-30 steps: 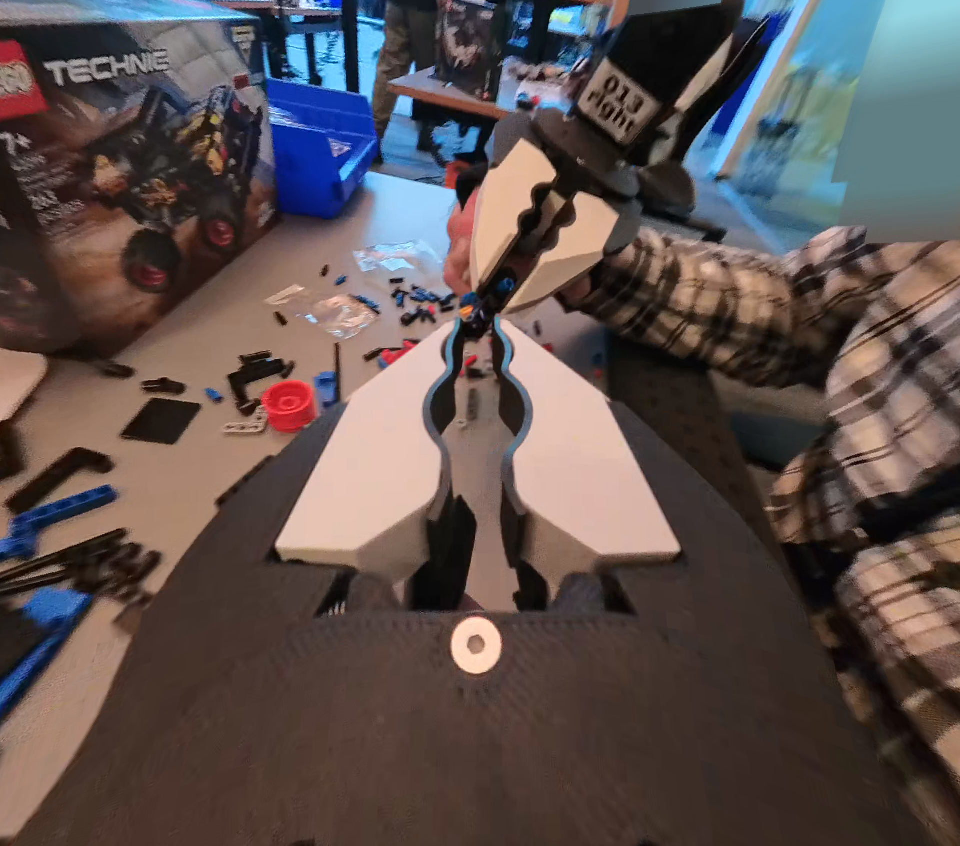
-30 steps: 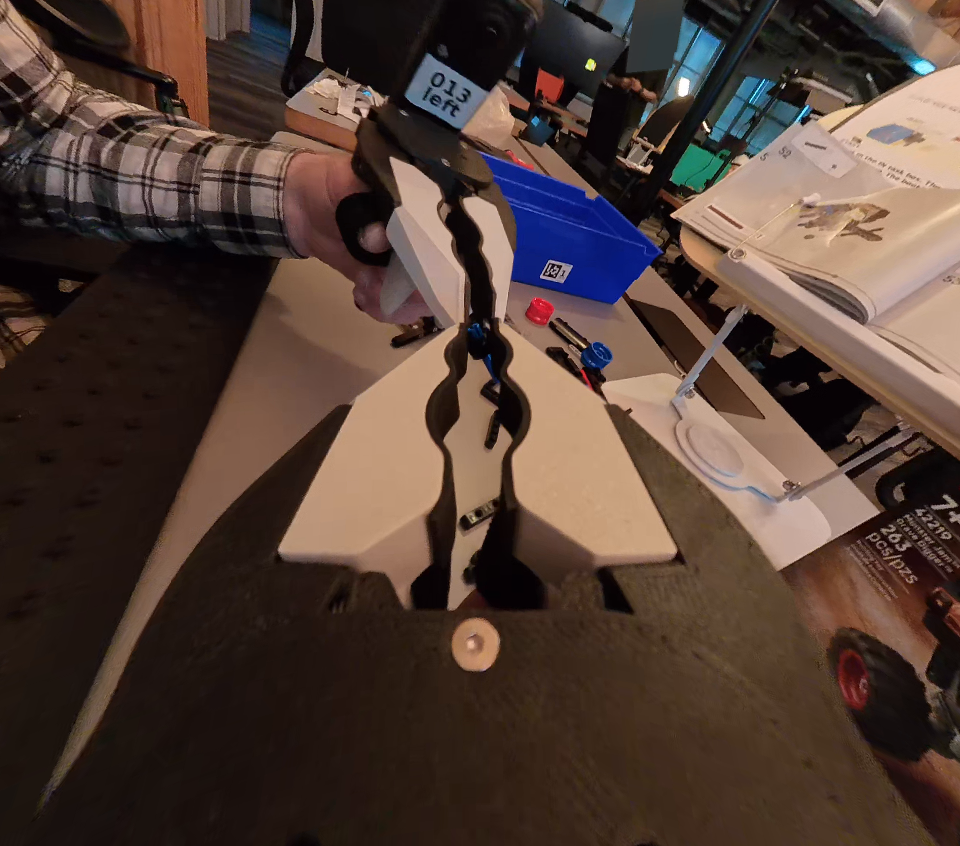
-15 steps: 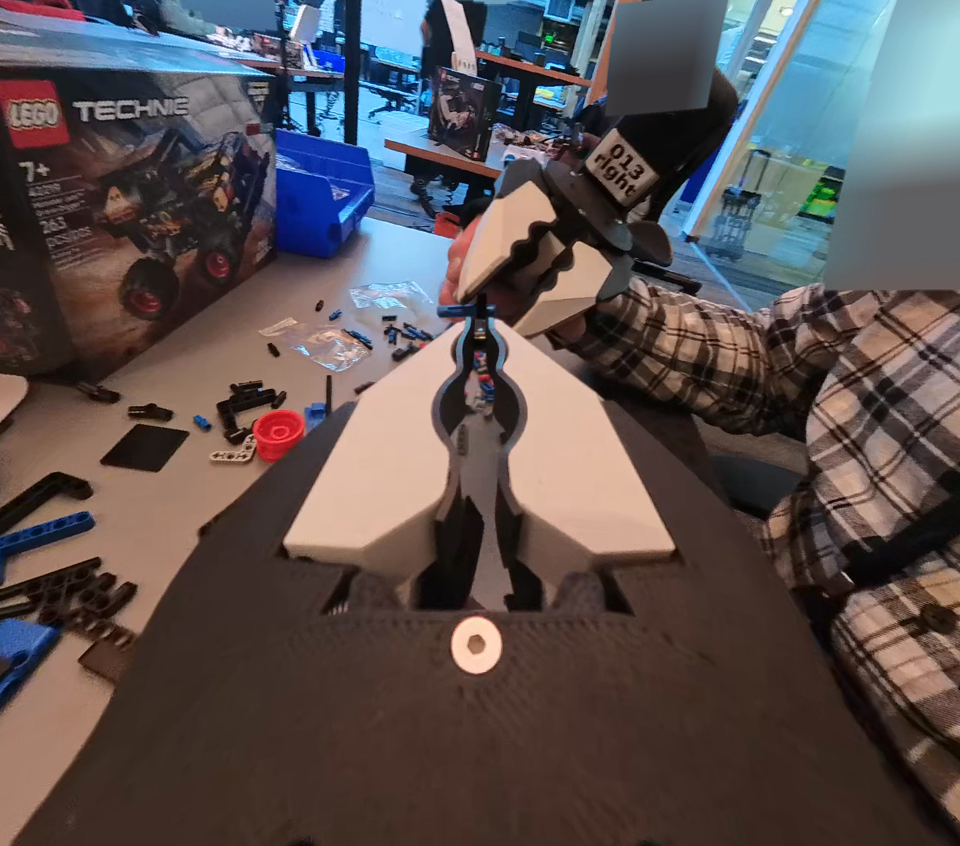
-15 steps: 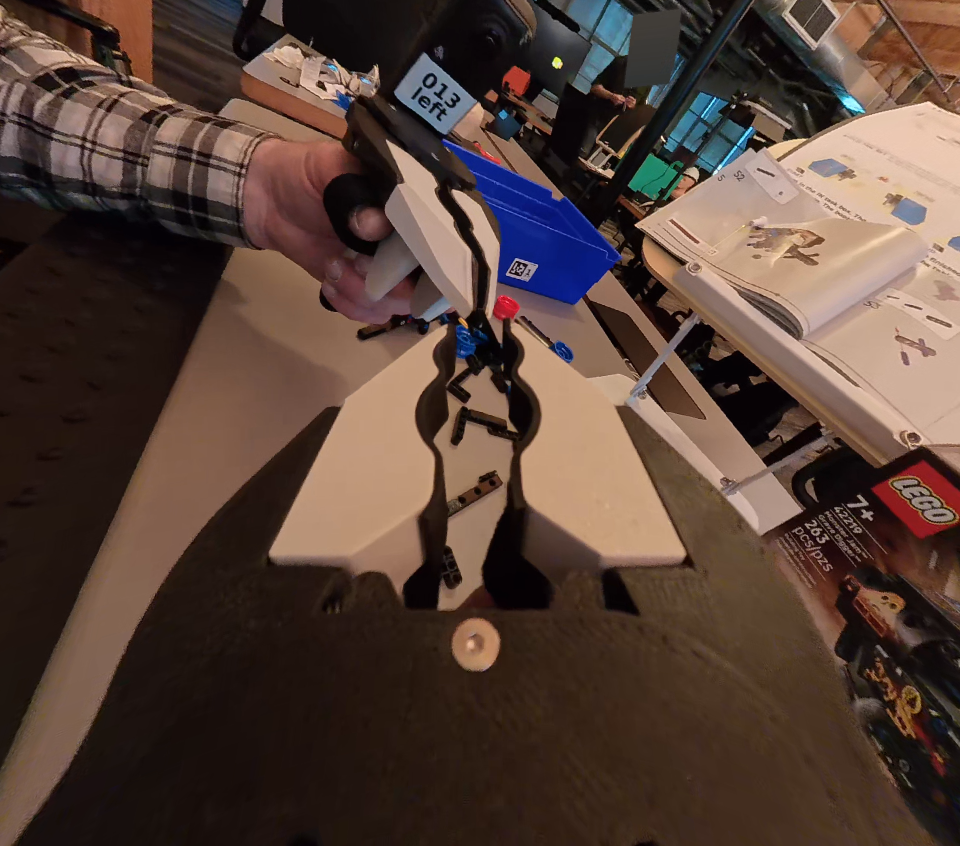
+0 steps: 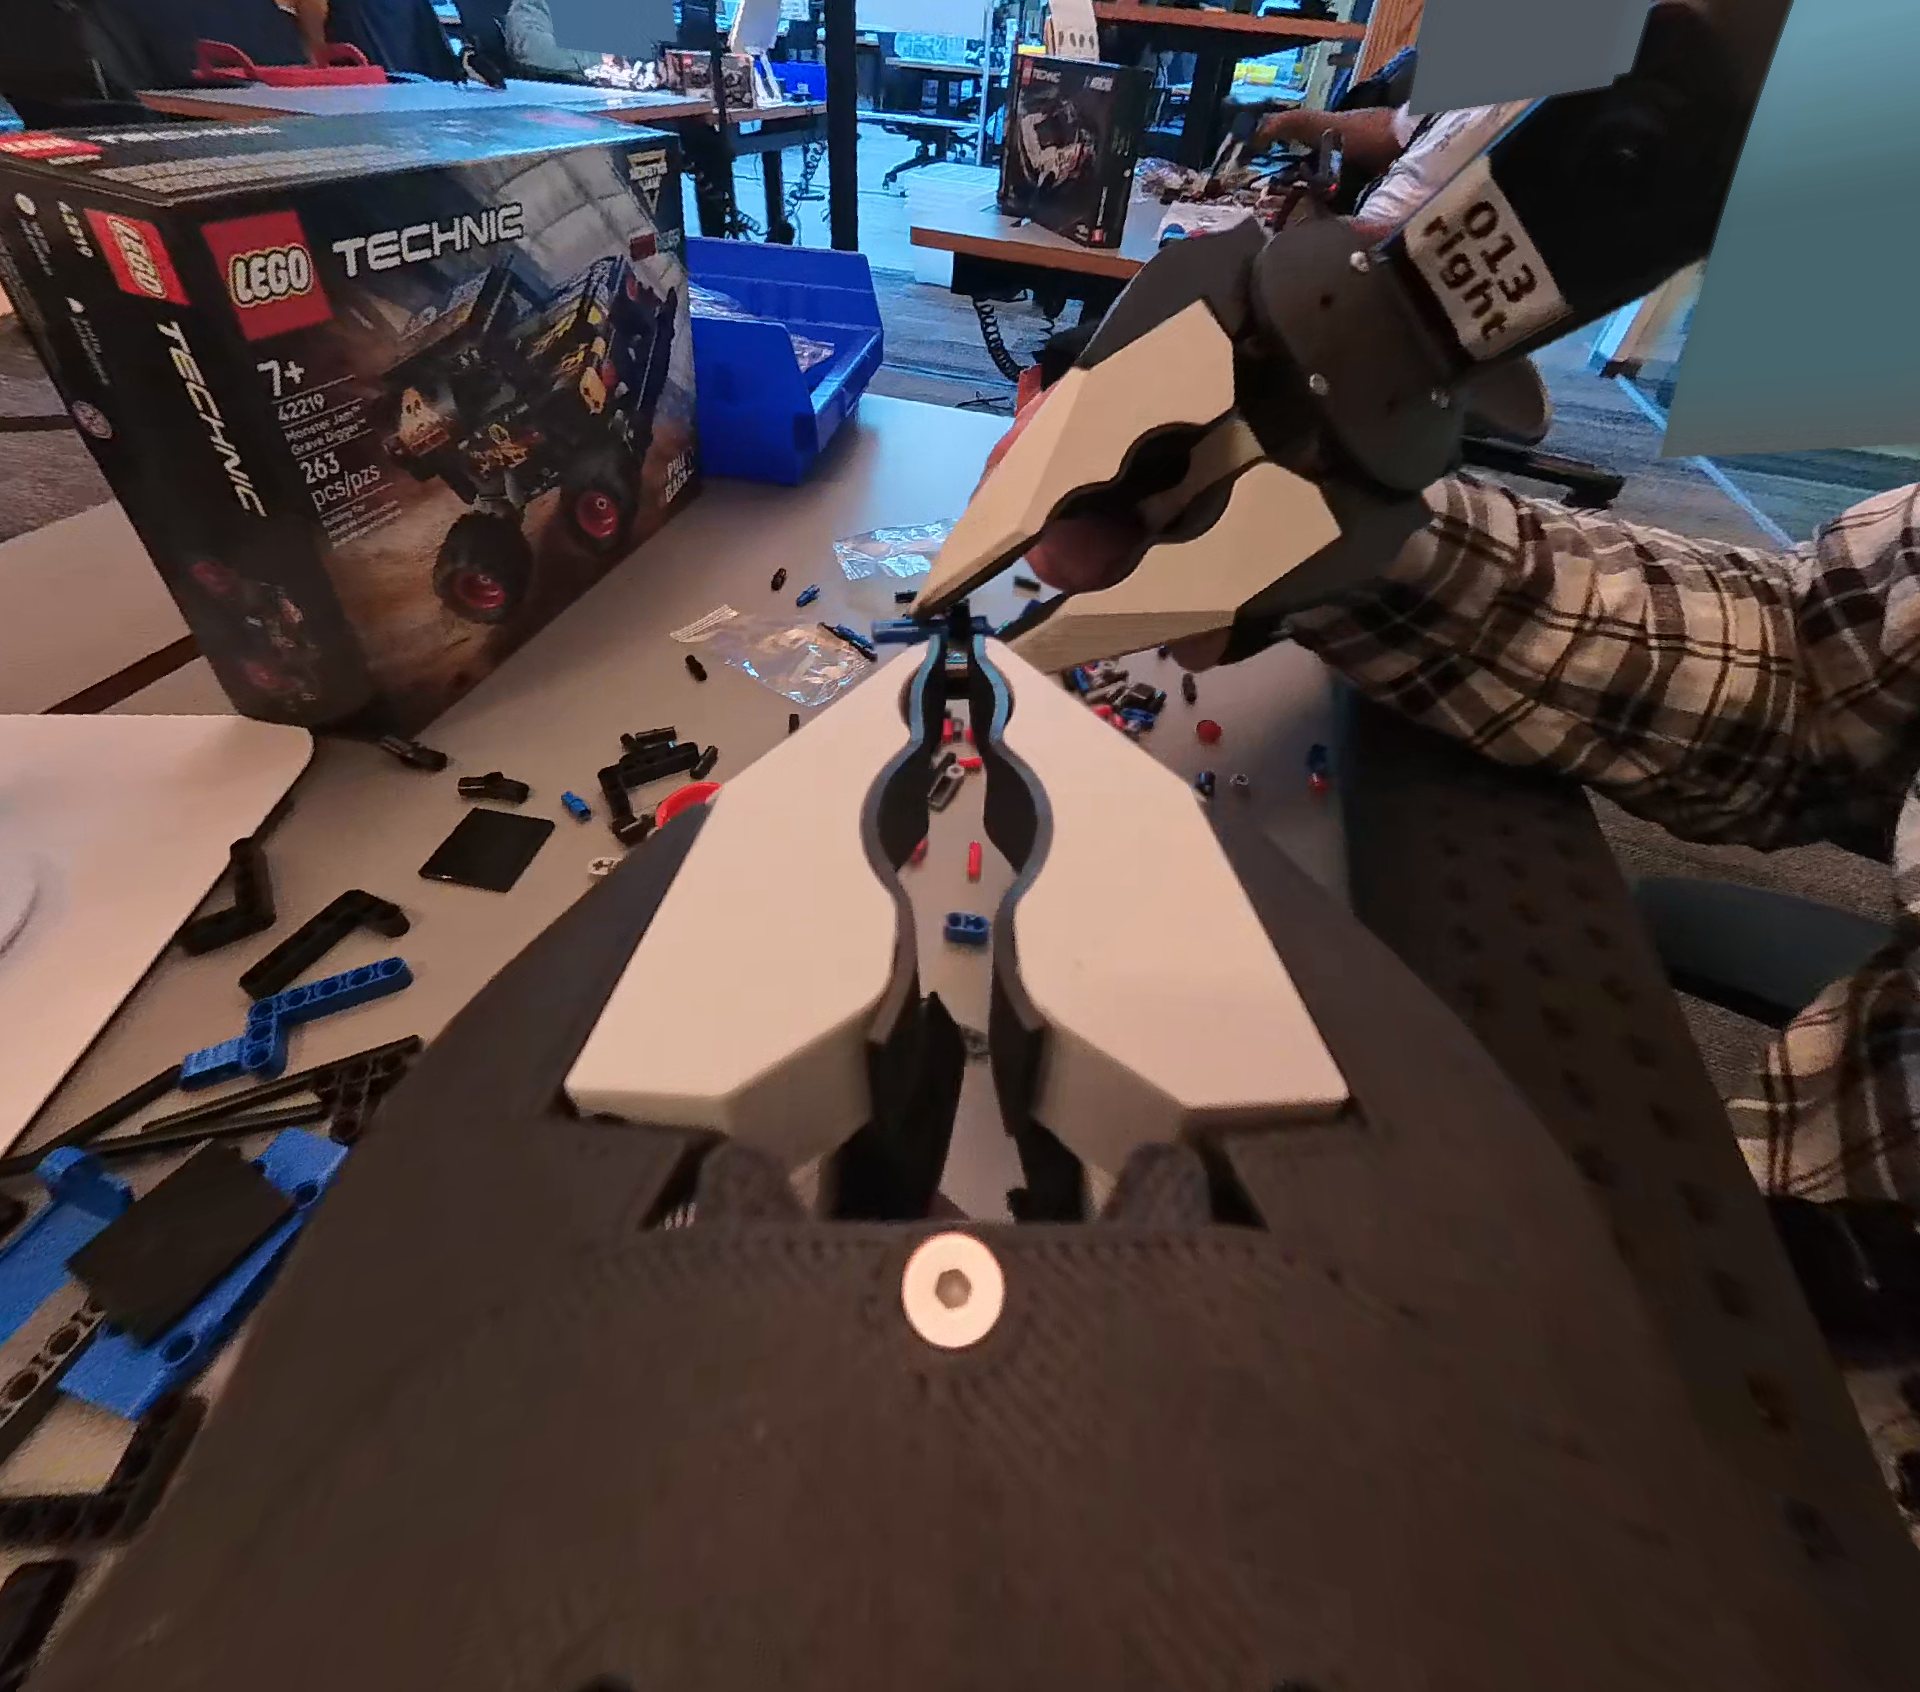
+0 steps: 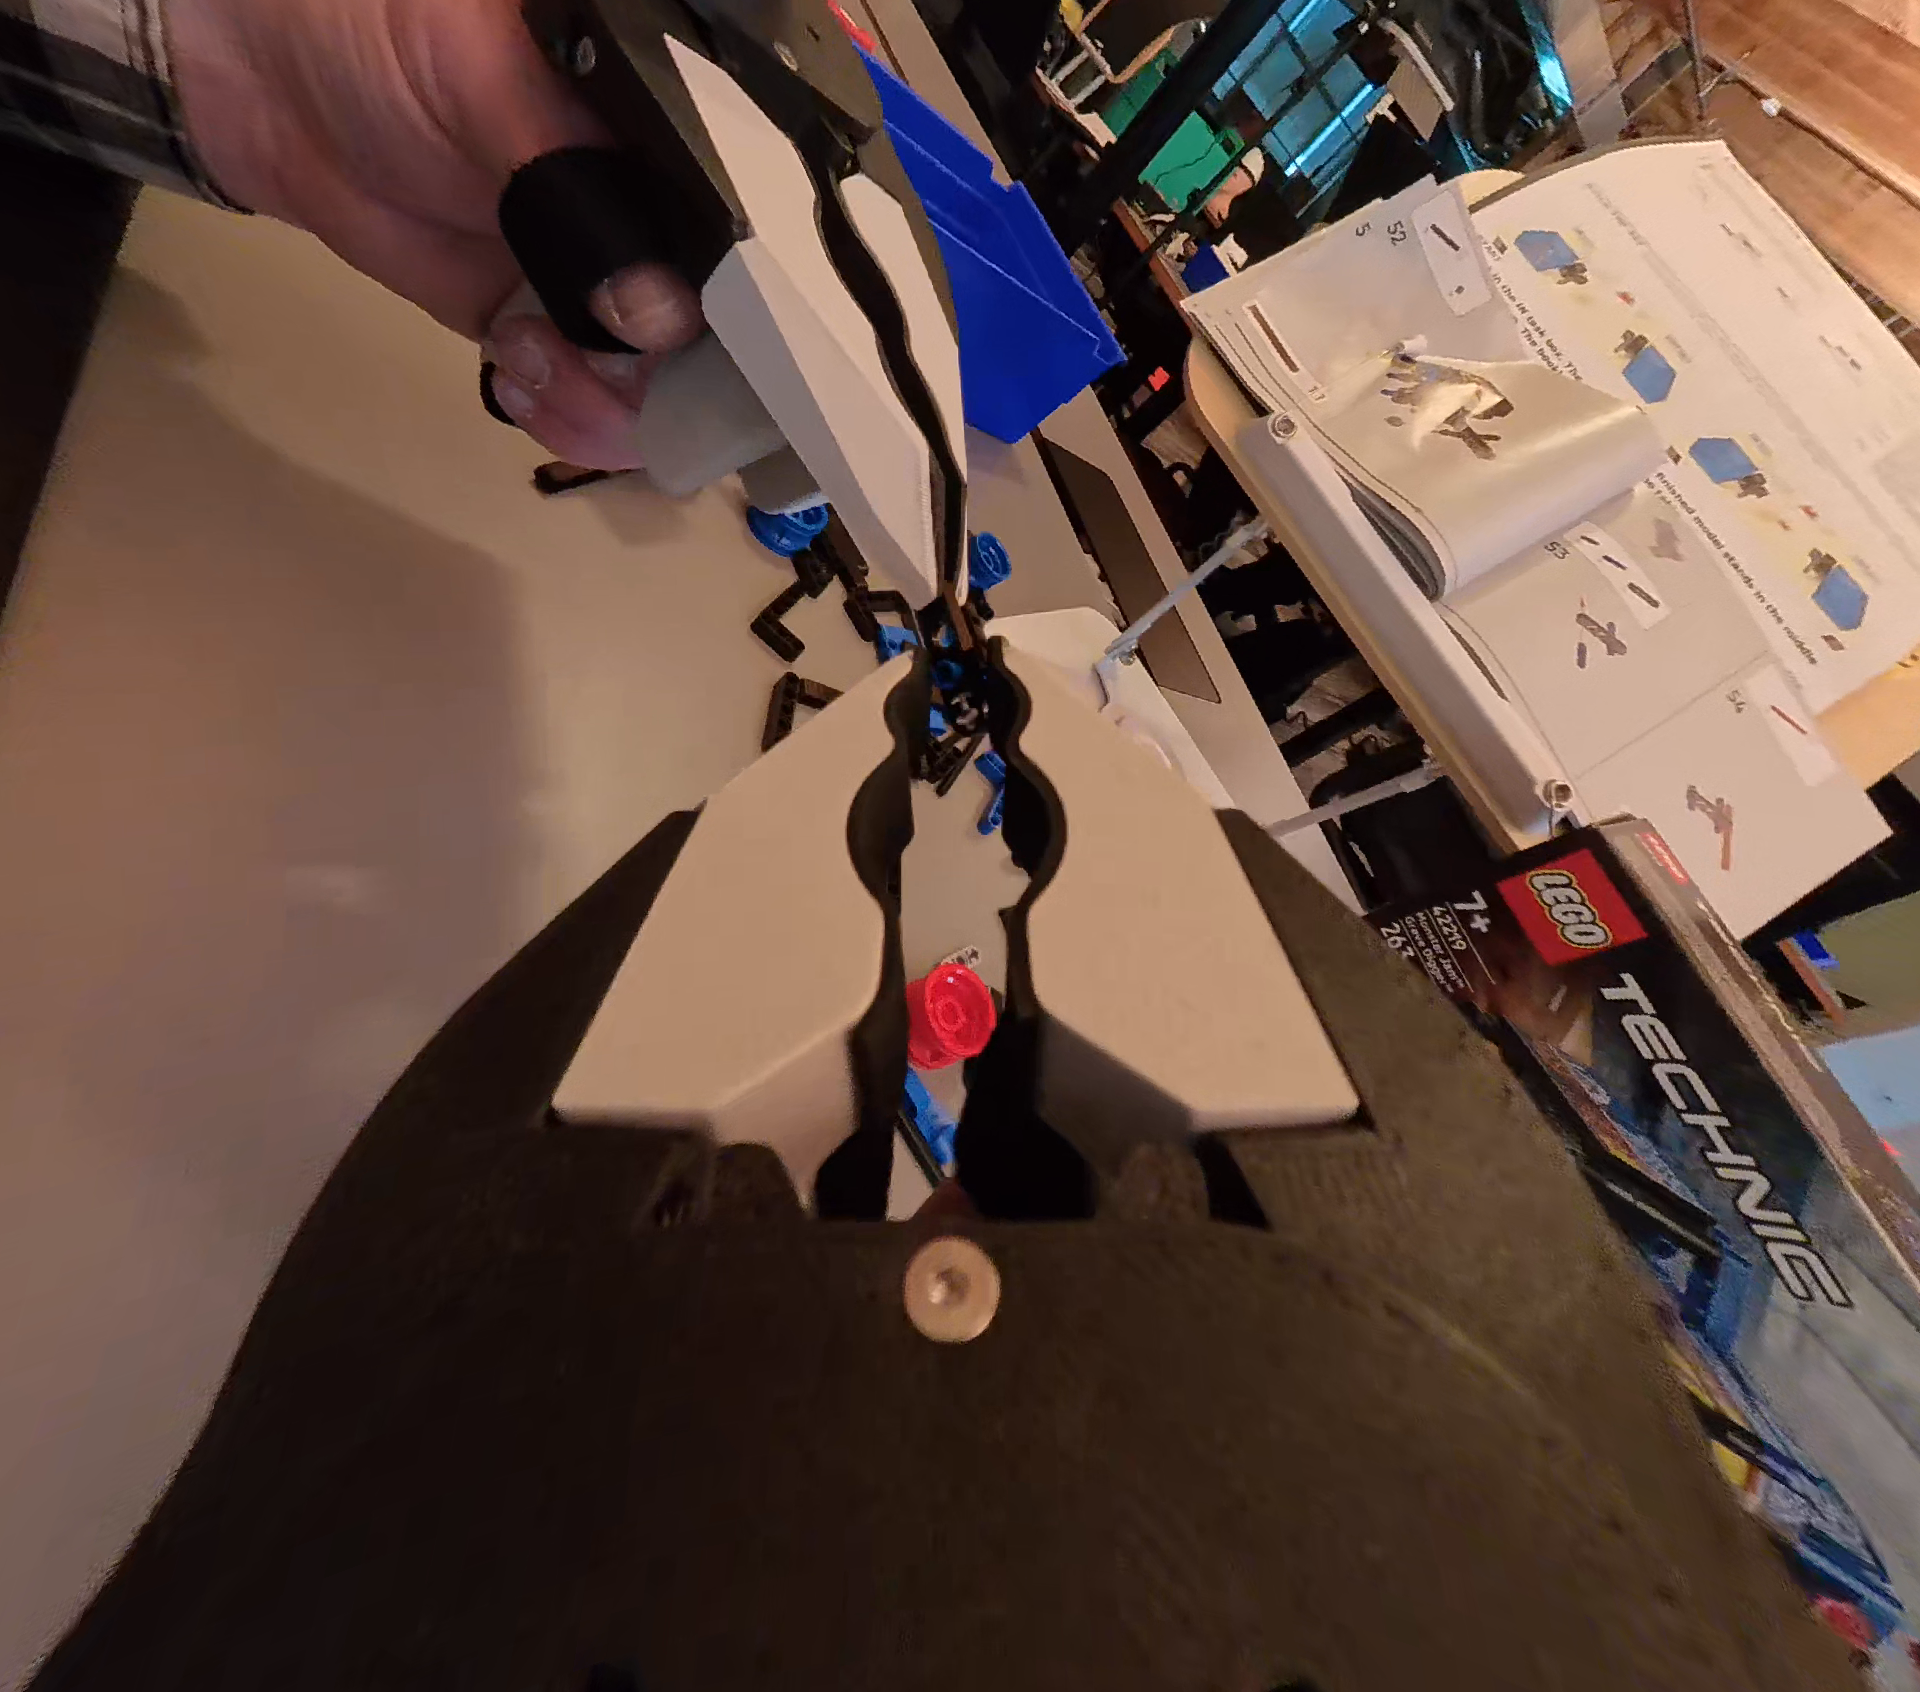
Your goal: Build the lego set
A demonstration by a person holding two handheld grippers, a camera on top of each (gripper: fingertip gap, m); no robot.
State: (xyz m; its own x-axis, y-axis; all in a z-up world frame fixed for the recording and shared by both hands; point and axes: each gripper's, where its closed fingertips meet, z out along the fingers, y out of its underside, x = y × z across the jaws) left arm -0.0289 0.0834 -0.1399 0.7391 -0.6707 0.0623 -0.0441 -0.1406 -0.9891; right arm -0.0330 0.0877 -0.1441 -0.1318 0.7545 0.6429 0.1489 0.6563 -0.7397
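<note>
Blue-and-black small lego assembly (image 5: 951, 640) sits centre frame, pinched between the left gripper (image 5: 954, 655)'s narrow tips; the right gripper (image 5: 961, 608), slightly parted, meets it. Align squarely, press gently.

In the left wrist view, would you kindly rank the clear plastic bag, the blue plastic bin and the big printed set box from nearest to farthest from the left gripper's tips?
1. Clear plastic bag, just left of the left gripper.
2. Blue plastic bin, behind, left.
3. Big printed set box, far left; close to the bin's rank.
</note>
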